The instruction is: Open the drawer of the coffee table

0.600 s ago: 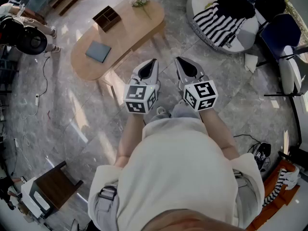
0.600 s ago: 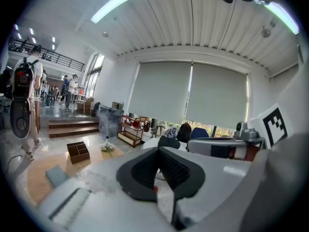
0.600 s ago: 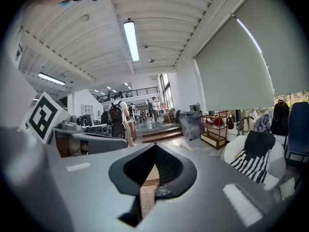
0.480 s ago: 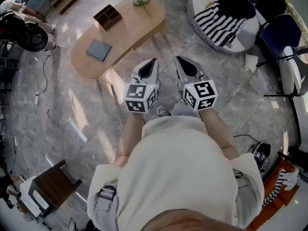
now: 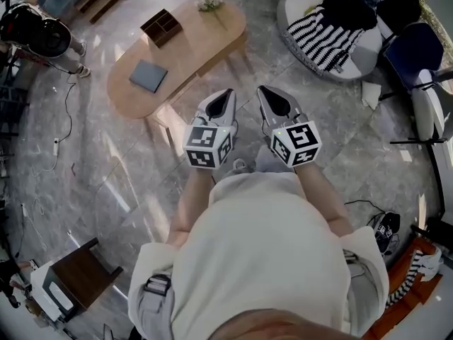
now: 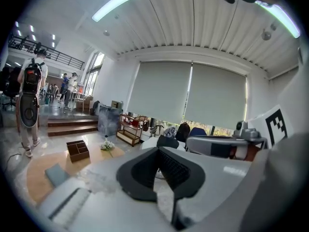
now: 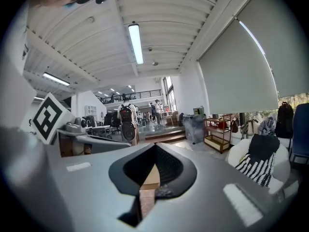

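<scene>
Coffee table [image 5: 191,44] stands on the stone floor [image 5: 106,161] ahead of me and to the left in the head view, well apart from both tools. Its top carries a brown divided box [image 5: 158,27], a grey-blue pad [image 5: 148,76] and a sprig of white flowers [image 5: 209,3]. I cannot make out its drawer. I hold my left gripper [image 5: 227,91] and right gripper [image 5: 261,89] side by side in front of my body, tips pointing forward. In the left gripper view, the jaws are fully together and grip nothing, and the table lies low at the left, beyond the tips. In the right gripper view, the jaws are likewise pressed together and empty, and a tan wooden surface [image 7: 150,178] shows through the opening behind the tips.
</scene>
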Available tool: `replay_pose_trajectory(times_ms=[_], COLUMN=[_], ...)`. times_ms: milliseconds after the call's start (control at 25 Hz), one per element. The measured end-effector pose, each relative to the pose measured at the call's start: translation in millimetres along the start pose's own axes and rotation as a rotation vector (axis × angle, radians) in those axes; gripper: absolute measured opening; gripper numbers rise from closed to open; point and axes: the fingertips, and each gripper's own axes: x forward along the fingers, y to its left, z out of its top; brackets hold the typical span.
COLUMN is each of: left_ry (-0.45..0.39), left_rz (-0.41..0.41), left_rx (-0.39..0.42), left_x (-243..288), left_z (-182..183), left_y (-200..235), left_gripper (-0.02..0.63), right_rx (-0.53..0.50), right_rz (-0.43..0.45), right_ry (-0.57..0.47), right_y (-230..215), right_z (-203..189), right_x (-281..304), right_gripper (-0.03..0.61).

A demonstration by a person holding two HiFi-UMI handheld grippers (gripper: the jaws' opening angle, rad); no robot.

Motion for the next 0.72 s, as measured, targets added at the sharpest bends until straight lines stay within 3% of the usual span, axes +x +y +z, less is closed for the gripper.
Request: replay_pose_trajectory(times_ms=[160, 360, 720], left_ry=[-0.003, -0.005, -0.065], left_rz=[0.016, 0.048, 0.163], left_rx=[0.007, -0.004, -0.038], left_x=[8, 29, 96], left_z=[2, 5, 38], left_y=[4, 18, 43], left_gripper=[-0.003, -0.003, -0.003], right_rx=[0.006, -0.012, -0.015], right_rz=[-0.003, 0.057, 0.171], right_ry=[-0.017, 0.001, 0.041], right_y=[-6, -18, -87], right_z=[2, 5, 24], right_x=[10, 34, 93], right_gripper=[-0.002, -0.002, -0.002])
